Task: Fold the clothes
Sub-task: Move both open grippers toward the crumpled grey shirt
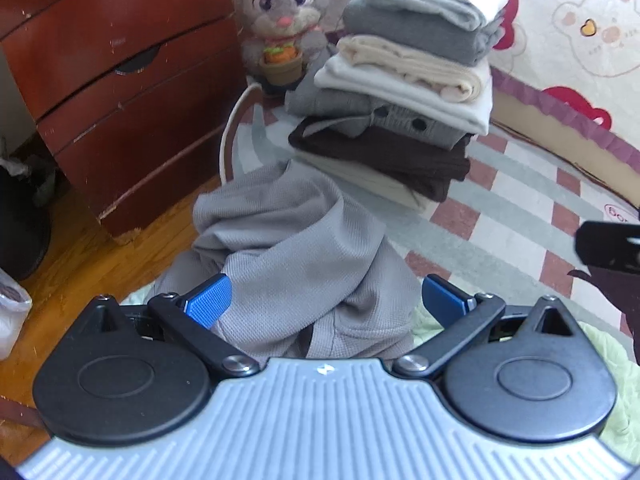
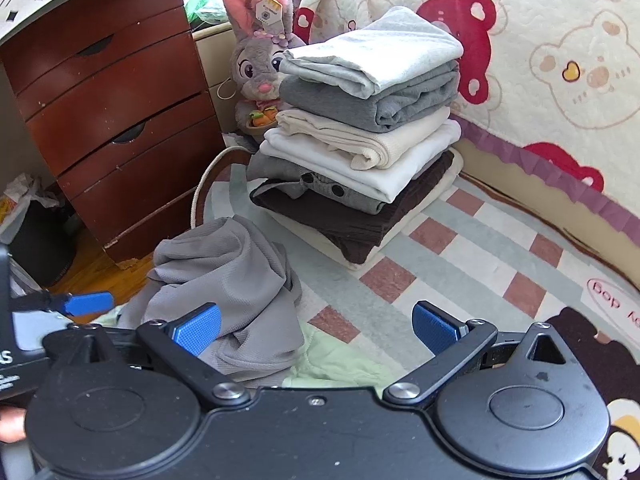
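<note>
Grey garment [image 1: 304,256] between hand-held gripper [image 1: 326,300] fingers, seemingly.

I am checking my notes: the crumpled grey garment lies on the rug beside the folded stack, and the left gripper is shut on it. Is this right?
Not quite. The left gripper is open, its blue pads apart around the crumpled grey garment, as the left wrist view shows. The garment does lie beside the folded stack.

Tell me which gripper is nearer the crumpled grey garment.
Left. The left gripper has the crumpled grey garment lying between its open fingers. The right gripper sits just to the garment's right, its left finger at the cloth's edge, its opening mostly over the rug.
</note>
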Available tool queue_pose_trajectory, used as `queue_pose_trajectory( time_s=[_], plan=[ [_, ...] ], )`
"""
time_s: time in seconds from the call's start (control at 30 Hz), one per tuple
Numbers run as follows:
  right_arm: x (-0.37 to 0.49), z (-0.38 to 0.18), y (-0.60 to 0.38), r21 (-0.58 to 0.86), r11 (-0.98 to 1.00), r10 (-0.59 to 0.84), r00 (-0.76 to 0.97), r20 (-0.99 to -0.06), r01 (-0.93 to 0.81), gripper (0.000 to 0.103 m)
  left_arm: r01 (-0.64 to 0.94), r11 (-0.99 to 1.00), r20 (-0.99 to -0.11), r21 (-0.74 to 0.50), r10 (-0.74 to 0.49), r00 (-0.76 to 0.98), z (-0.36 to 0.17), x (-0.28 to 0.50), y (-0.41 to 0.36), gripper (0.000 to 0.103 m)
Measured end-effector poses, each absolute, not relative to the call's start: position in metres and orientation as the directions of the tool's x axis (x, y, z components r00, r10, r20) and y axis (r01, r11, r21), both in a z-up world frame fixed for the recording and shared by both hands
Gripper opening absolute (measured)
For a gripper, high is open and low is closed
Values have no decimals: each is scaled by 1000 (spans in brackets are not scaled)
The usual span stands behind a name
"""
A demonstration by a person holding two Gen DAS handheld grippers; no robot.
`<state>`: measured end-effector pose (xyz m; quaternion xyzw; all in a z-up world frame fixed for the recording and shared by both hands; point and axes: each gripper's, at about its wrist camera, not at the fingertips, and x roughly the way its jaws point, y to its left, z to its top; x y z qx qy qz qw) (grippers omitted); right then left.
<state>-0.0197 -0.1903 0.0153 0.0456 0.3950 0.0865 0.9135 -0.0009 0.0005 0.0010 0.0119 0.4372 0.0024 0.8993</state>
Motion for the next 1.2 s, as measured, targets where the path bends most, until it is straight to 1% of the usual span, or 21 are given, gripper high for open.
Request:
queue_pose_trajectory(
  time_s=[0.43,0.57,1.2],
  plan=[
    [-19,9,-186,106,985,171,660,-732,-138,103,11,1000,-775,18,7,632,4,-6,4,103],
    [-19,8,-184,105,984,174,661,-730,-144,103,10,1000,-775,-1,-7,632,3,-6,7,103],
    [-21,7,-181,104,982,181,643,-744,-157,103,-5,1000,-783,17,16,622,5,-8,11,103]
  ],
)
